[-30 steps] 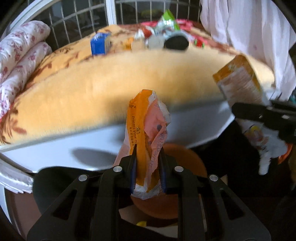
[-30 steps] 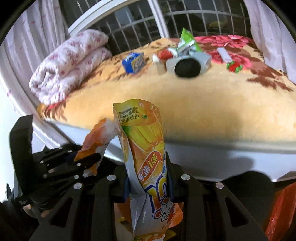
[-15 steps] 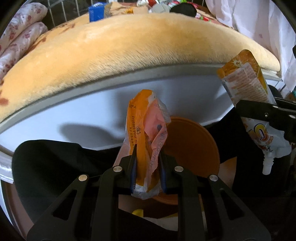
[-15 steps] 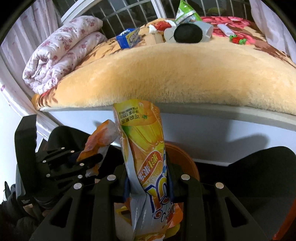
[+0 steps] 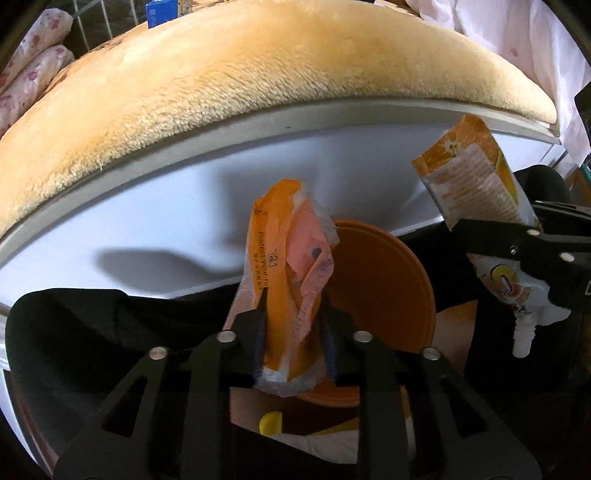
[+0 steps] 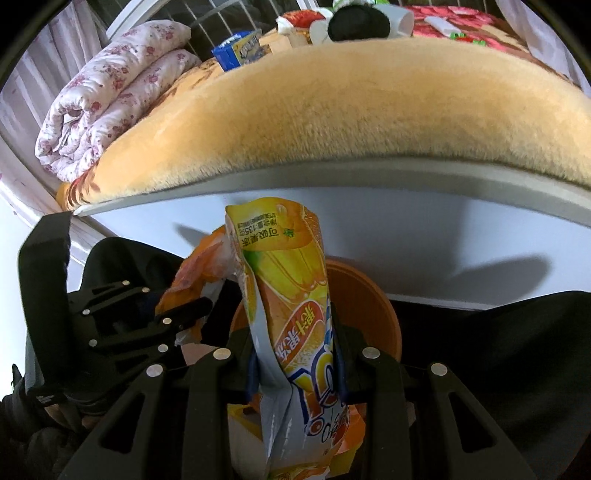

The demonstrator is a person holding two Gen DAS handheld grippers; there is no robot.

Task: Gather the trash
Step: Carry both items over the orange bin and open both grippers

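A bed (image 5: 207, 96) covered with a fuzzy yellow-orange blanket (image 6: 354, 107) fills the upper part of both views, its white side panel (image 5: 147, 229) running below the blanket's edge. A rolled floral quilt (image 6: 110, 99) lies at the far left end of the bed, and a blue box (image 6: 236, 51) and a black round object (image 6: 358, 24) sit near the far edge. Beside the bed, low down, stands an orange bin (image 5: 384, 288) lined with a black bag (image 5: 92, 332), with some yellow and white scraps visible inside. The left tool (image 5: 293, 332) is clamped on a crumpled orange-and-pink wrapper (image 5: 288, 273), held upright directly in front of the bin's rim. The right tool (image 6: 297, 354) is closed tight on an orange juice pouch (image 6: 291, 306), which stands upright between its fingers over the bin; in the left wrist view the same pouch hangs with its white spout (image 5: 522, 336) pointing downward, just to the right of the bin.
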